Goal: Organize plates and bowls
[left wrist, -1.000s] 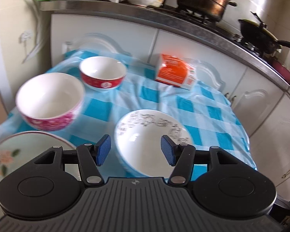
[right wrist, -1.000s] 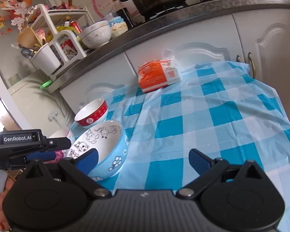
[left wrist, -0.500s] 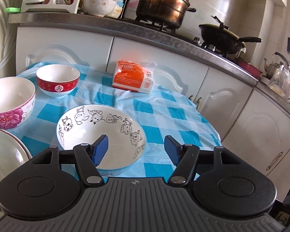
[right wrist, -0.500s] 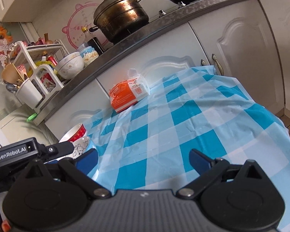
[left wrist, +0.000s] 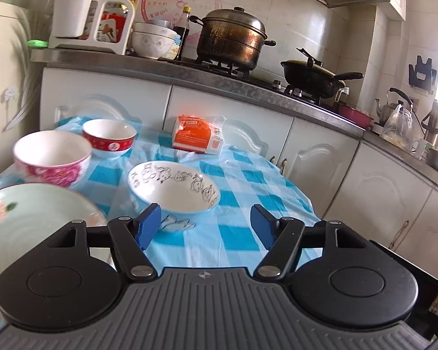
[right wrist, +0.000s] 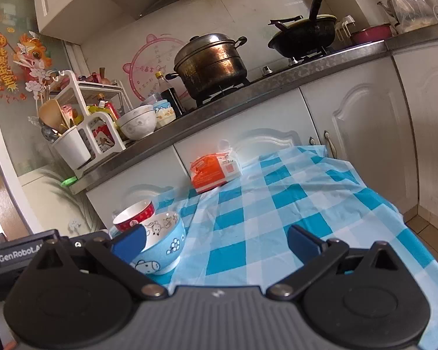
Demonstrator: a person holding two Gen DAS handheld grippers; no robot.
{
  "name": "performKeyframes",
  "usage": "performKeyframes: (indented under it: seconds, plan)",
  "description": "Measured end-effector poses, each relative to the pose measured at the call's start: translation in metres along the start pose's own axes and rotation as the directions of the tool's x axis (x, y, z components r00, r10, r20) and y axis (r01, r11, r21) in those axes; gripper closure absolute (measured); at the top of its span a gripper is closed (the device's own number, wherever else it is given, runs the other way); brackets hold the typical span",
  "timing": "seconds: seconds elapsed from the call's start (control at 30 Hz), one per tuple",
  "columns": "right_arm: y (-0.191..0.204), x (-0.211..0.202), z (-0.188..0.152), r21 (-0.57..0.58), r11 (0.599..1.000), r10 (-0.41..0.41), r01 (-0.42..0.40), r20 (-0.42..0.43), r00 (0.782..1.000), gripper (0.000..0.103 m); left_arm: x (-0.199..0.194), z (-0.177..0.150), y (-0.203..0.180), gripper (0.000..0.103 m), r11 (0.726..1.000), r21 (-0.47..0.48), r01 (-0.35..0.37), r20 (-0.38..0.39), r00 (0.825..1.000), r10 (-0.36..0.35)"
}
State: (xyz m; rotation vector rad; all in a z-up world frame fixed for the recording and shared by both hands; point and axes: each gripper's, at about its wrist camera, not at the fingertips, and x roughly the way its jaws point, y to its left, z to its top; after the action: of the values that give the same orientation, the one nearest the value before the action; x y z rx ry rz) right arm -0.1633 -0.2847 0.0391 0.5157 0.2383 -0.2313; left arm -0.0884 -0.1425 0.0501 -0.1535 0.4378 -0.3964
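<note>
Left gripper [left wrist: 206, 226]: jaws wide, just been opening, nothing between them, angled slightly down toward the cartoon bowl [left wrist: 173, 188] mid-table. Right gripper [right wrist: 216, 242]: jaws wide, empty, over the table's [right wrist: 321, 204] near edge

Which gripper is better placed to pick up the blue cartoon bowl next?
Probably the left gripper. Its open fingers, which have just been opening wider, point nearly at the cartoon bowl, with nothing between them. The right gripper is open too, but faces bare tablecloth, with the bowl off to its left.

Glossy glazed cartoon bowl [left wrist: 173, 188] on a smooth checked cloth [right wrist: 292, 218]; tarnished metal pot [left wrist: 230, 40].
</note>
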Motion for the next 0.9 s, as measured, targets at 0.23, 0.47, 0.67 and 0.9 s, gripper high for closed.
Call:
performKeyframes:
  seconds: [0.23, 0.47, 0.67, 0.9]
  plan:
    - [0.022, -0.045, -0.018, -0.002, 1.0, -0.006, 0.006, -0.043, 0.999, 0.001, -0.062, -0.004, 0.025, 0.019, 0.999, 0.016, -0.031, -0.014, 0.999, 0.031]
    - [0.04, -0.066, -0.039, -0.083, 0.995, -0.061, 0.053, -0.101, 0.993, 0.001, -0.085, -0.003, 0.049, 0.017, 1.0, 0.0, -0.016, -0.01, 1.0, 0.016]
    - [0.049, -0.044, -0.034, -0.116, 0.992, -0.054, 0.044, -0.09, 0.994, 0.001, -0.06, 0.008, 0.069, 0.017, 0.999, -0.053, 0.011, -0.04, 0.999, -0.013]
    - [0.029, 0.051, 0.004, -0.133, 0.991, -0.018, 0.015, -0.02, 1.0, 0.001, -0.007, 0.04, 0.074, 0.017, 0.995, -0.069, -0.066, -0.041, 0.997, 0.064]
